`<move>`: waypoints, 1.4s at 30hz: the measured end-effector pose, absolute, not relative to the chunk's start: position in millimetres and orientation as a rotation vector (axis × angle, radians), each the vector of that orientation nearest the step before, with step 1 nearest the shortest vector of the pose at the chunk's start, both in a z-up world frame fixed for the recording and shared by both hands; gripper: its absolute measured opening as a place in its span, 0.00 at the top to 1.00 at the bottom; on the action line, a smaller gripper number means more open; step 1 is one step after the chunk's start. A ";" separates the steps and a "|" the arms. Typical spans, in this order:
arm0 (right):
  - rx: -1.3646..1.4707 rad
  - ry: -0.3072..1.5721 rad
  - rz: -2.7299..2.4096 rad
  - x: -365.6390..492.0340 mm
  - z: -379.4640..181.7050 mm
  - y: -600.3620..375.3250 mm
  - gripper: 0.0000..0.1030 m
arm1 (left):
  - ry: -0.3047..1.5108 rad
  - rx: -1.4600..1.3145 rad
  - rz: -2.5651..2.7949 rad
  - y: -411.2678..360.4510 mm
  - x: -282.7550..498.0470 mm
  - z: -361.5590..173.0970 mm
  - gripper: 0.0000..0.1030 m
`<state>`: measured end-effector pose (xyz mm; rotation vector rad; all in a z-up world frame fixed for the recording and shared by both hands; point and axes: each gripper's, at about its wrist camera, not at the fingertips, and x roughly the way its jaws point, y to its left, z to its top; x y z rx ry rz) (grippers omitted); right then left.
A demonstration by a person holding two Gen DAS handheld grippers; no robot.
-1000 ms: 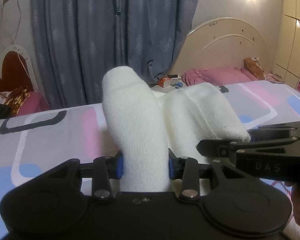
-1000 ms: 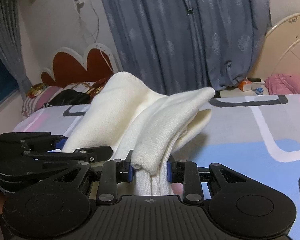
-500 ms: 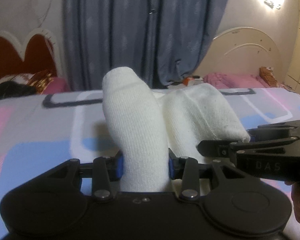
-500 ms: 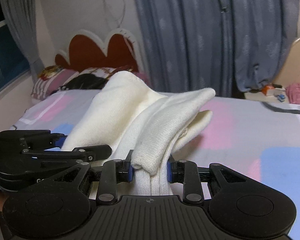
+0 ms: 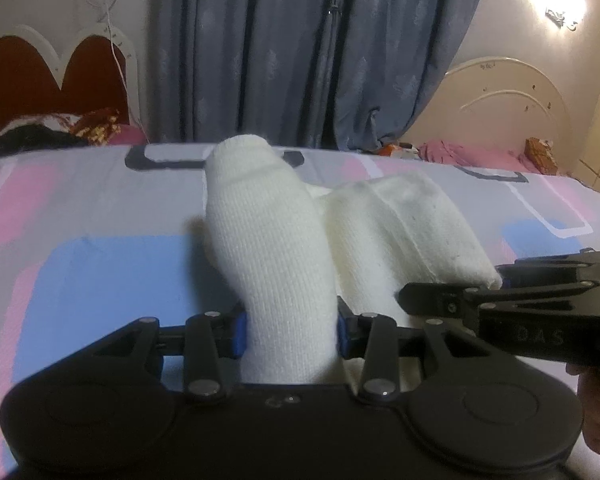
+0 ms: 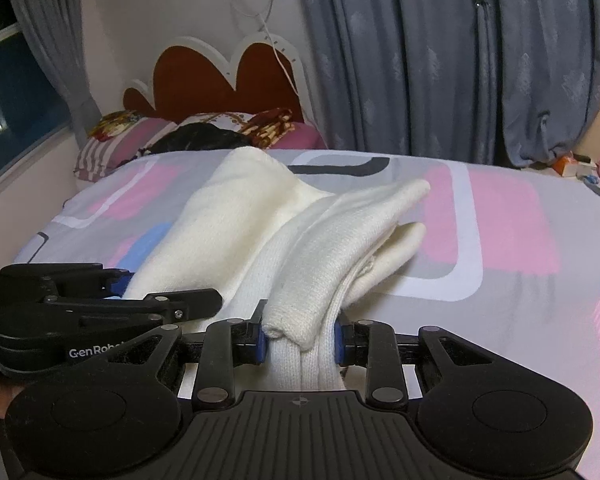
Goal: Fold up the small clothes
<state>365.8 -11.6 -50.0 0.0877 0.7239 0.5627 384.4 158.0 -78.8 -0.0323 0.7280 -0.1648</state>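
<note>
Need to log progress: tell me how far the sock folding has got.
Done: nothing lies folded on the bedspread. In hand: the white socks hang between both tongs, left tongs just opening with cloth between the pads, right tongs clamped on the other end. Left: lay them down and fold.

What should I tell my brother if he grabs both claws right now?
Left claw: shut on one bunched end of the white knit.
Right claw: shut on another part of the same knit, where the layers lie doubled.
Knit: hangs between the two claws, over the bed, not laid flat.
Done: picked up and seemingly partly folded.
Left: probably lower it onto the bed, finish the fold, smooth it, then let go with both claws.
</note>
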 end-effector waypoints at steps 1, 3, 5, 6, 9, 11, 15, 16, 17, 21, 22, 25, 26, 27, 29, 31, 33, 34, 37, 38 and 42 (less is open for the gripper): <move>0.091 0.731 0.559 368.0 -55.0 -12.0 0.72 | 0.744 -0.034 -0.170 158.8 386.3 -85.7 0.59; 0.094 0.768 0.542 374.7 -73.1 -14.9 0.71 | 0.796 -0.043 -0.172 163.0 391.5 -104.0 0.50; 0.130 0.824 0.518 381.6 -94.7 -23.1 0.71 | 0.785 -0.057 -0.155 167.7 389.6 -117.2 0.38; 0.188 0.822 0.521 383.8 -104.4 -31.4 0.69 | 0.775 -0.057 -0.153 169.3 388.1 -119.1 0.35; 0.243 0.820 0.516 384.2 -108.3 -40.6 0.65 | 0.785 -0.072 -0.158 172.9 390.3 -118.1 0.33; 0.216 0.811 0.512 384.0 -106.7 -37.7 0.65 | 0.787 -0.063 -0.158 173.3 392.0 -117.5 0.33; 0.225 0.819 0.518 384.5 -106.8 -37.9 0.65 | 0.789 -0.078 -0.162 174.8 390.6 -116.8 0.32; 0.224 0.820 0.522 384.6 -106.8 -38.1 0.65 | 0.790 -0.079 -0.163 175.1 391.3 -117.3 0.31; 0.230 0.825 0.524 382.7 -105.8 -36.0 0.65 | 0.790 -0.080 -0.165 175.5 393.0 -118.5 0.31; 0.238 0.844 0.517 388.3 -107.0 -40.7 0.52 | 0.796 -0.089 -0.179 180.4 393.0 -119.3 0.30; 0.240 0.844 0.517 388.2 -107.1 -42.2 0.50 | 0.800 -0.096 -0.188 182.9 392.6 -118.9 0.29; 0.248 0.839 0.504 386.7 -104.6 -50.6 0.49 | 0.798 -0.121 -0.202 197.9 387.6 -117.3 0.24; 0.240 0.831 0.500 385.4 -102.4 -53.0 0.49 | 0.798 -0.128 -0.203 202.4 385.7 -116.9 0.24; 0.227 0.820 0.497 384.5 -100.2 -55.3 0.49 | 0.798 -0.144 -0.205 208.3 383.4 -116.3 0.24; 0.220 0.812 0.493 383.8 -98.0 -60.3 0.49 | 0.794 -0.161 -0.208 216.5 379.0 -114.4 0.24; 0.224 0.817 0.494 384.8 -96.9 -63.0 0.49 | 0.801 -0.139 -0.209 218.7 377.8 -114.3 0.24; 0.218 0.827 0.491 386.2 -98.2 -61.6 0.49 | 0.803 -0.117 -0.207 215.4 379.5 -113.3 0.26; 0.216 0.835 0.487 386.9 -98.6 -60.3 0.50 | 0.800 -0.112 -0.206 213.8 380.8 -110.7 0.28; 0.217 0.794 0.469 382.5 -81.4 -60.6 0.61 | 0.709 -0.102 -0.208 207.8 376.0 -89.3 0.35; 0.205 0.751 0.455 380.2 -72.3 -60.2 0.65 | 0.682 -0.111 -0.220 205.3 375.3 -83.1 0.35; 0.155 0.712 0.491 389.0 -55.6 -45.0 0.84 | 0.655 -0.086 -0.286 181.6 397.1 -71.0 0.35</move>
